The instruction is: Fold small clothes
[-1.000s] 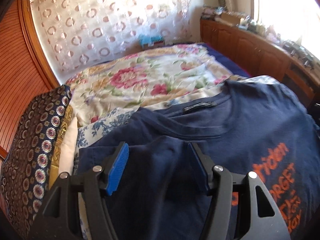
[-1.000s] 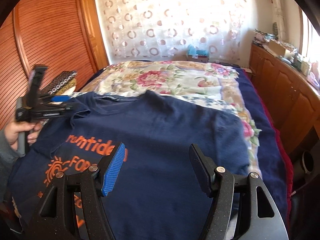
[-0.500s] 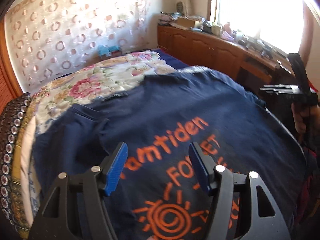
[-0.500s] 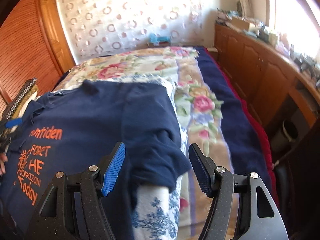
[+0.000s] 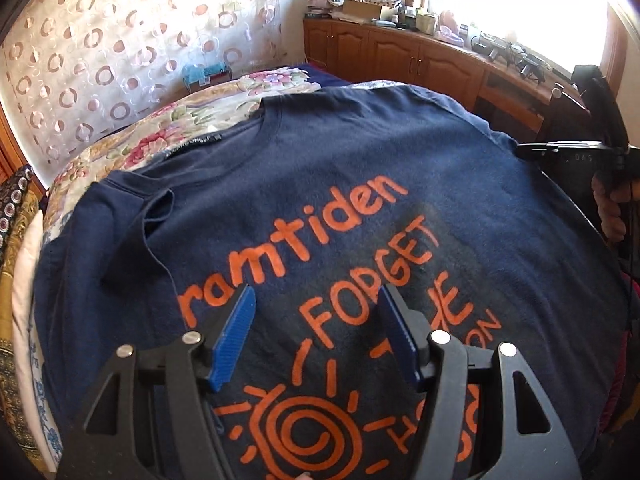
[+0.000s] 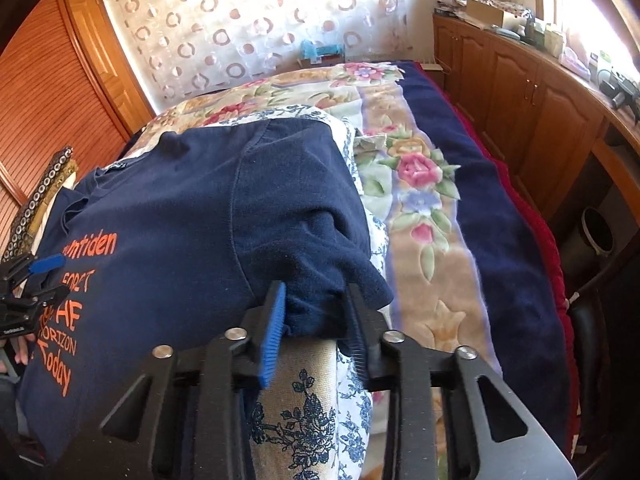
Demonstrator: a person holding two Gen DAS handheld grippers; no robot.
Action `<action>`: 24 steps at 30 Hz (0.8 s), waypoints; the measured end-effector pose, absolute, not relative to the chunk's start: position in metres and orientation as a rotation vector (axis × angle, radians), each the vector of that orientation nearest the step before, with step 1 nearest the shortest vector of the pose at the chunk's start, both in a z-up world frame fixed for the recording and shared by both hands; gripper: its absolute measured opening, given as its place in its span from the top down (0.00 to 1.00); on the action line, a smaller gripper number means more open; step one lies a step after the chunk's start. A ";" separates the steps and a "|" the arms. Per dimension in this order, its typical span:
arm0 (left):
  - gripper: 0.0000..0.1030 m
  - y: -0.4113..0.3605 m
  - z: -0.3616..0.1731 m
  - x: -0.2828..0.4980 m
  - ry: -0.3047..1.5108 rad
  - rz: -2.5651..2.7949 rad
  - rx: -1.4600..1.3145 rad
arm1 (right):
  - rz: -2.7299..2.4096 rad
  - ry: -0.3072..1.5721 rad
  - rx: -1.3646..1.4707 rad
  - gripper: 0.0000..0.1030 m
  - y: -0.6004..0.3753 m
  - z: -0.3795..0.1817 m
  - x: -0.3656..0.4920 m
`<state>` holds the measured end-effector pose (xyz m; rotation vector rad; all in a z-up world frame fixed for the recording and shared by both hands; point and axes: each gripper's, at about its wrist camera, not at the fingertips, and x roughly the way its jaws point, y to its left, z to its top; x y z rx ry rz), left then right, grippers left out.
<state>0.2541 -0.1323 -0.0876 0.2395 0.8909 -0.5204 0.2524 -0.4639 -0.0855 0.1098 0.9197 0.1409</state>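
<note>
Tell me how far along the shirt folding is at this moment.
Early. Done: the navy T-shirt lies spread flat, print side up, on the floral bedspread. In hand: the right tool has its fingers around the bunched sleeve, which fills the gap, seemingly to fold it inward. The left tool hovers open over the orange lettering. Left: no fold is visible yet.

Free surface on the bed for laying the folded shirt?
Best bare patch: floral quilt between the navy T-shirt and the navy blanket strip; also beyond the collar toward the curtain. Crowded: pillows by the left sleeve. Right gripper pinches the right sleeve; left gripper hovers open.
</note>
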 end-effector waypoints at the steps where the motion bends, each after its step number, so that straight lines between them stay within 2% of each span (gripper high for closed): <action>1: 0.39 -0.132 -0.088 0.255 0.889 -0.520 0.235 | 0.141 0.919 0.098 0.85 -0.462 -0.085 0.253; 8: 0.37 -0.128 -0.089 0.256 0.883 -0.521 0.216 | 0.107 0.870 0.008 0.98 -0.454 -0.073 0.250; 17: 0.32 -0.127 -0.090 0.257 0.884 -0.500 0.217 | 0.160 0.747 -0.051 0.99 -0.428 -0.026 0.253; 22: 0.31 -0.126 -0.090 0.257 0.884 -0.495 0.217 | 0.173 0.746 -0.034 0.99 -0.425 -0.025 0.257; 24: 0.32 -0.127 -0.088 0.256 0.880 -0.488 0.222 | 0.136 0.770 -0.028 0.81 -0.430 -0.034 0.261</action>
